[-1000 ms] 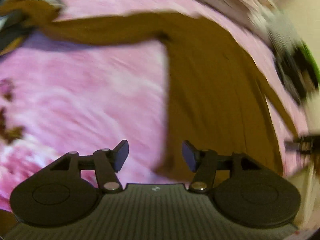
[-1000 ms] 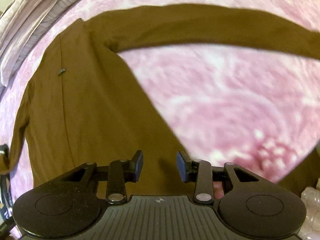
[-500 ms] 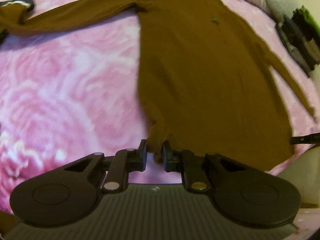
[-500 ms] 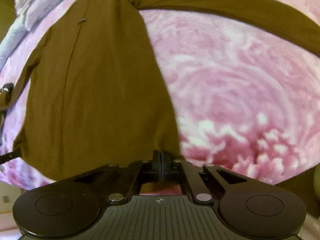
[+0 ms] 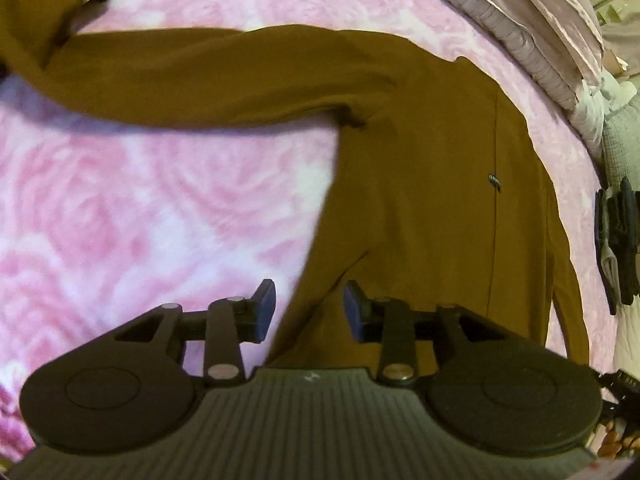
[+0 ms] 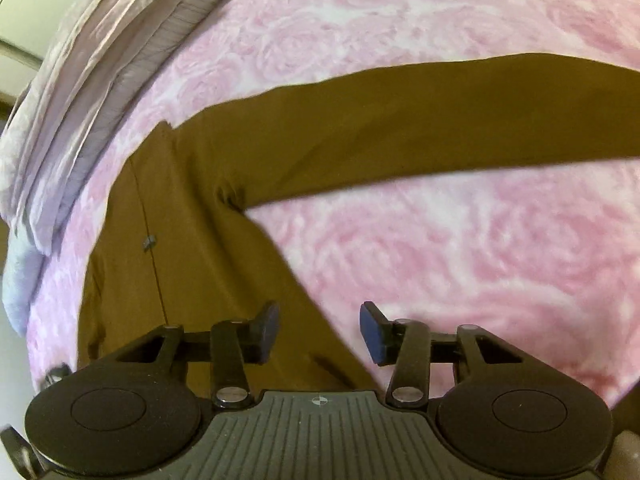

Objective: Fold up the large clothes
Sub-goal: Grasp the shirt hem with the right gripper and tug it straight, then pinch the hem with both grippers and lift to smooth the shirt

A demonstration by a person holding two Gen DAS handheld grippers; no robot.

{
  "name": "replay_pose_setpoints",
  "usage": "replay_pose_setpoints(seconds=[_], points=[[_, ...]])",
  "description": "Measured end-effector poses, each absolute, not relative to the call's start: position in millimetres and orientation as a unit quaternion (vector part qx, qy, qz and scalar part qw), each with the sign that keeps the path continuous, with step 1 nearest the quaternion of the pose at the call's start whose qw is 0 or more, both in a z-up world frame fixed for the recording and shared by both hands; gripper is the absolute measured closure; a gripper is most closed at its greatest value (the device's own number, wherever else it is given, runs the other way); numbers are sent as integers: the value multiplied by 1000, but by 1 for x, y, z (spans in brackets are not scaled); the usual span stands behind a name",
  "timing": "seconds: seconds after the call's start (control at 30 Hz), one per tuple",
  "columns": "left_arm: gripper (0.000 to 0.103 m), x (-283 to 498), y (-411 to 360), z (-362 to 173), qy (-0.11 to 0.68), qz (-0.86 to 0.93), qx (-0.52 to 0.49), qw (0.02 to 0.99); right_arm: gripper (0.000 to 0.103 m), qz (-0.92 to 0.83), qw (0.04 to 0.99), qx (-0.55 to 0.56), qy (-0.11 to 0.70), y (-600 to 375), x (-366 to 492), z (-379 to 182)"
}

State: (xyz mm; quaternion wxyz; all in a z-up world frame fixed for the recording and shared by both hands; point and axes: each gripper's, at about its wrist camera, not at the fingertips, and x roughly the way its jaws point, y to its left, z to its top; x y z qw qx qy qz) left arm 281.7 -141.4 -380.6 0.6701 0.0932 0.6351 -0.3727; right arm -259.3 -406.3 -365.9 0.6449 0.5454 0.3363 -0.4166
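The left gripper (image 5: 308, 308) is spread wide and holds nothing, poised over the side edge of the brown long-sleeved shirt (image 5: 432, 208); the right gripper (image 6: 318, 330) gapes likewise above the same garment's edge. The shirt lies flat on a pink rose-patterned blanket (image 5: 140, 208), one sleeve (image 6: 420, 120) stretched sideways (its cuff runs out of view). Folded pale bedding (image 6: 100, 92) lies beyond; dark objects (image 5: 616, 240) at the left view's edge are unclear.

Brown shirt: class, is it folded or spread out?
Spread out: the shirt lies flat on the pink blanket, one sleeve stretched sideways.
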Motion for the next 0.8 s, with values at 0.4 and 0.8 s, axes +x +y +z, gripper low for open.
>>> replay_pose_setpoints(seconds=[0.4,0.8], points=[[65,216,-187,-381,438,-551,335,627,61,-296,780,281,474,-346,-215,-372],[98,208,-178,-382,439,-592,290,611,100,-234,813,232,481,-335,-209,-378]])
